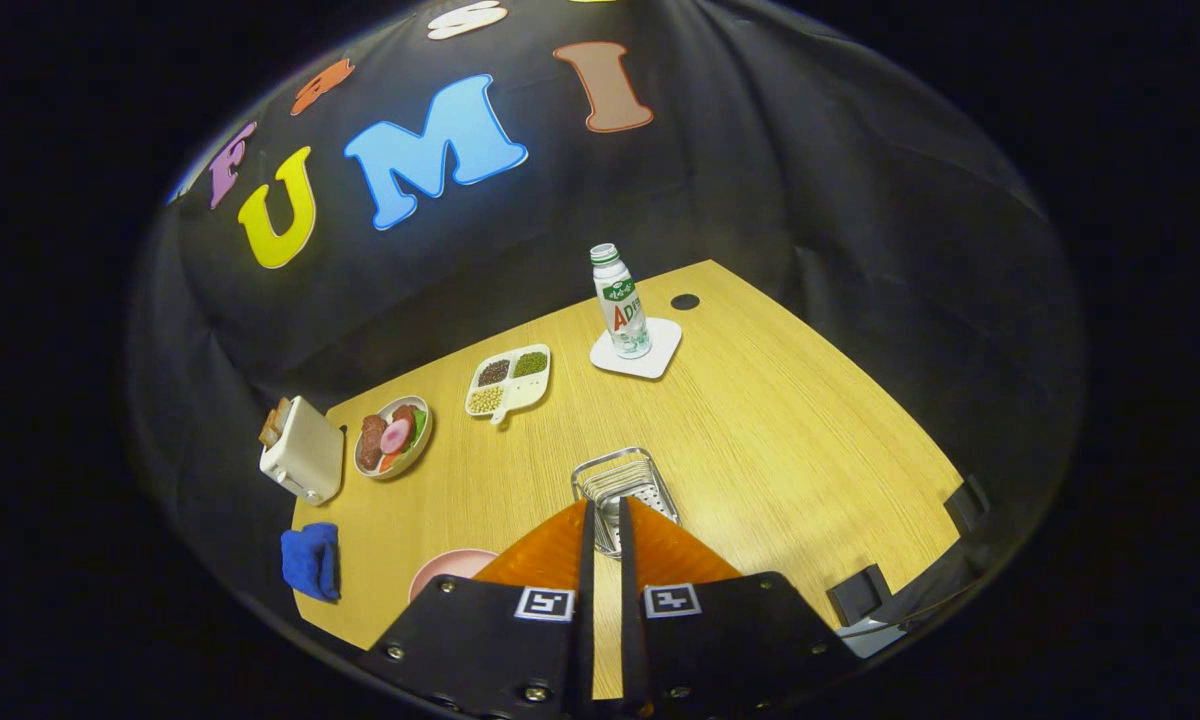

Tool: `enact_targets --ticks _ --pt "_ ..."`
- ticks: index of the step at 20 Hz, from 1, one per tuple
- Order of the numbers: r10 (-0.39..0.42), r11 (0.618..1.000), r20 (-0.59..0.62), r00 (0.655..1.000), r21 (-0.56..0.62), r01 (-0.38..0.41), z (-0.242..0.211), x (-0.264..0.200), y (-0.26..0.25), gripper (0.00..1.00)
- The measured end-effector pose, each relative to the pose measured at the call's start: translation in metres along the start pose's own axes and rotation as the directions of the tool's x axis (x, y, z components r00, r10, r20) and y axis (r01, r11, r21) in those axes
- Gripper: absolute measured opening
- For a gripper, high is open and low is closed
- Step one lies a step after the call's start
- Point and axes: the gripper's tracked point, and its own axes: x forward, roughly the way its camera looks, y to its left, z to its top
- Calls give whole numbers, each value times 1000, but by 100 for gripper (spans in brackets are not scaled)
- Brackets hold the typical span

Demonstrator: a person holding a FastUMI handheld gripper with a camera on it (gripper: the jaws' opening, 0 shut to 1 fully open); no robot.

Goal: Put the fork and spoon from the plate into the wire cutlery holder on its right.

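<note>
The wire cutlery holder [625, 490] stands on the wooden table just ahead of my fingertips, seen from above, with its near end hidden behind them. Its inside shows only silvery bars, and I cannot make out cutlery among them. The pink plate [450, 568] lies to the holder's left, mostly hidden behind my left finger; the bare part that shows carries no fork or spoon. My gripper [605, 512] hovers over the holder's near end. Its orange fingers [550, 555] stand almost parallel with a narrow gap, and only table and holder show through it.
Farther back are a bottle [621, 302] on a white coaster [660, 352], a divided dish of beans [509, 381], a bowl of food [393, 437] and a white toaster [303, 451]. A blue cloth [311, 560] lies at the table's left edge. Black clamps [865, 592] sit on the right edge.
</note>
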Motion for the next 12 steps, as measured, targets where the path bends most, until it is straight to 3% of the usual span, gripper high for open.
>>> enact_targets --ticks 12 --pt "116 986 -124 986 -102 -129 -70 8 75 11"
